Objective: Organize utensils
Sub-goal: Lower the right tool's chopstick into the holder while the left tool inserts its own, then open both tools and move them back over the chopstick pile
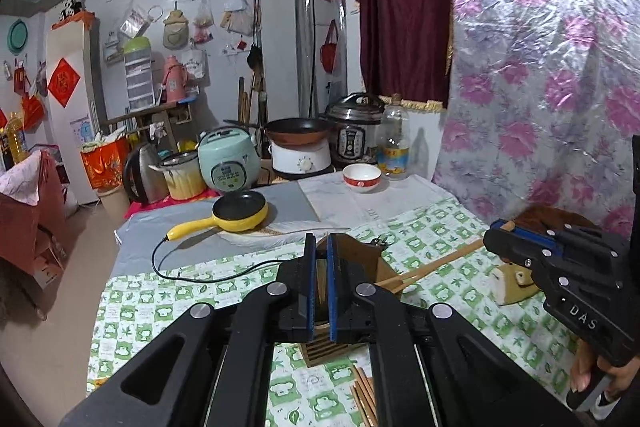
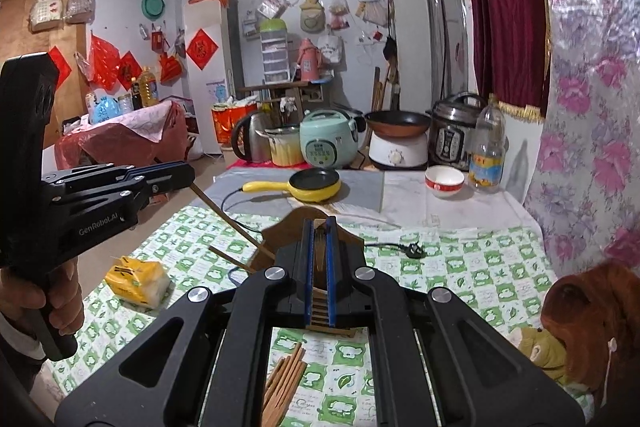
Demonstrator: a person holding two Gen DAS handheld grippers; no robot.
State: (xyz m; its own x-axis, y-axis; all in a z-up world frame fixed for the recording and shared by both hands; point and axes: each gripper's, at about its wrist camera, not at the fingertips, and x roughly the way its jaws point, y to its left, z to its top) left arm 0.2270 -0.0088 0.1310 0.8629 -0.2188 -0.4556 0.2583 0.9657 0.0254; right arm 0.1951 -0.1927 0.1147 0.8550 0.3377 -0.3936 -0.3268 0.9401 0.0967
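Jaws of the left gripper and right gripper are each clamped on one chopstick, both lower ends at the wooden holder on the counter.
Risk: the left-held chopstick and right-held chopstick converge, so they may cross, jam or tip the holder. The holder's mouth is hidden behind the jaws, so seating is unclear. The loose chopsticks are cut off below.
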